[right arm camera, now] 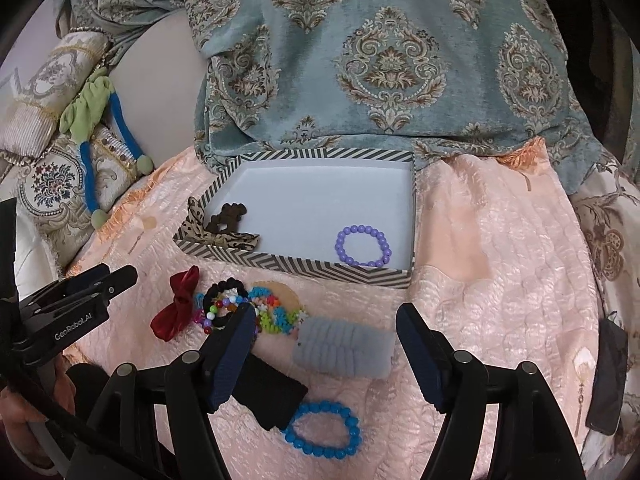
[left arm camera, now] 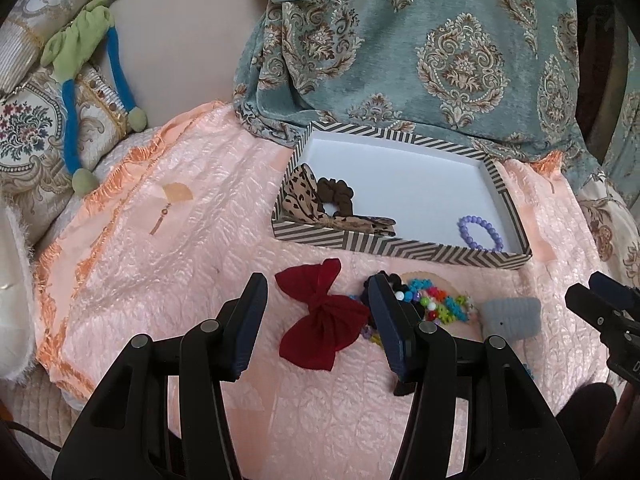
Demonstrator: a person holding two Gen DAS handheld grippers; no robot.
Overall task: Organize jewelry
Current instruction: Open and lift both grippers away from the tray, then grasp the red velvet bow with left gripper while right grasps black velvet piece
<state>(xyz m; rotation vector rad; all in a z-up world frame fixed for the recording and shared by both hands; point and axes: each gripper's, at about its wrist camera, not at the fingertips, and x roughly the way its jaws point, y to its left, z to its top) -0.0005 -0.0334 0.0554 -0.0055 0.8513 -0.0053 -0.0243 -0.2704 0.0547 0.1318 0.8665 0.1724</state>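
Observation:
A striped box (left arm camera: 400,248) (right arm camera: 304,270) lies on the pink quilt. In it are a purple bead bracelet (left arm camera: 480,234) (right arm camera: 362,246), a brown scrunchie (left arm camera: 336,196) (right arm camera: 228,216) and a leopard-print bow (left arm camera: 300,194) (right arm camera: 228,240). In front of the box lie a red bow (left arm camera: 320,316) (right arm camera: 178,304), a heap of colourful bead bracelets (left arm camera: 436,302) (right arm camera: 260,308), a grey fuzzy band (left arm camera: 512,316) (right arm camera: 344,348), a black item (right arm camera: 272,396) and a blue bead bracelet (right arm camera: 324,430). My left gripper (left arm camera: 318,320) hovers open over the red bow. My right gripper (right arm camera: 326,344) hovers open over the grey band, holding nothing.
A teal patterned curtain (left arm camera: 420,48) (right arm camera: 380,52) hangs behind the box. Embroidered cushions (left arm camera: 32,136) (right arm camera: 52,180) and a green and blue cloth toy (left arm camera: 80,80) (right arm camera: 92,120) sit at the left. A dark object (right arm camera: 604,380) lies at the quilt's right edge.

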